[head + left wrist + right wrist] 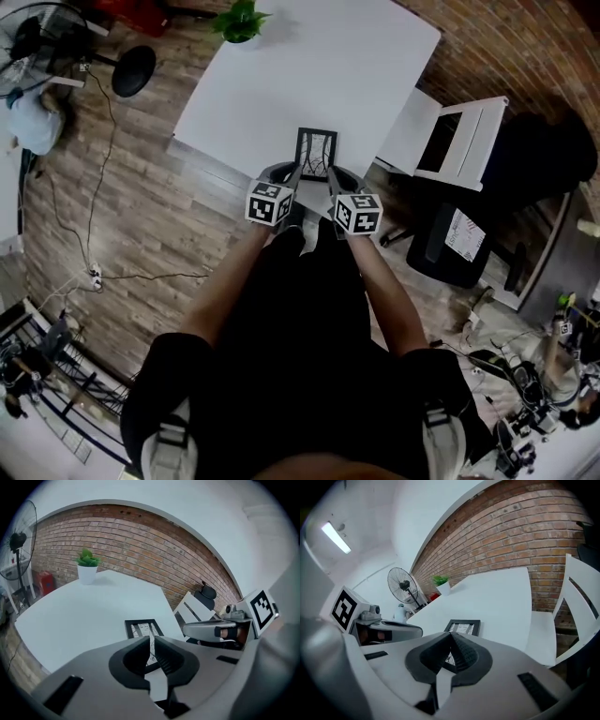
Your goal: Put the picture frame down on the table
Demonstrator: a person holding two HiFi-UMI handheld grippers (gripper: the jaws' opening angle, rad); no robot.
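Note:
A black picture frame [317, 151] with a line-patterned print lies flat on the white table [309, 66], close to its near edge. The frame [142, 628] also shows just past the jaws in the left gripper view, and the same frame [463, 627] in the right gripper view. My left gripper [298, 174] and right gripper [330, 174] sit side by side over the frame's near edge, angled inward. Both are shut with the tips together, and I see nothing pinched between them. Part of the print and the frame's near border show through the slit behind the tips.
A potted green plant [240, 21] stands at the table's far edge. A white chair [459, 136] is to the right of the table, with a dark office chair [459, 244] nearer me. A floor fan [404, 585] and cables occupy the wooden floor on the left.

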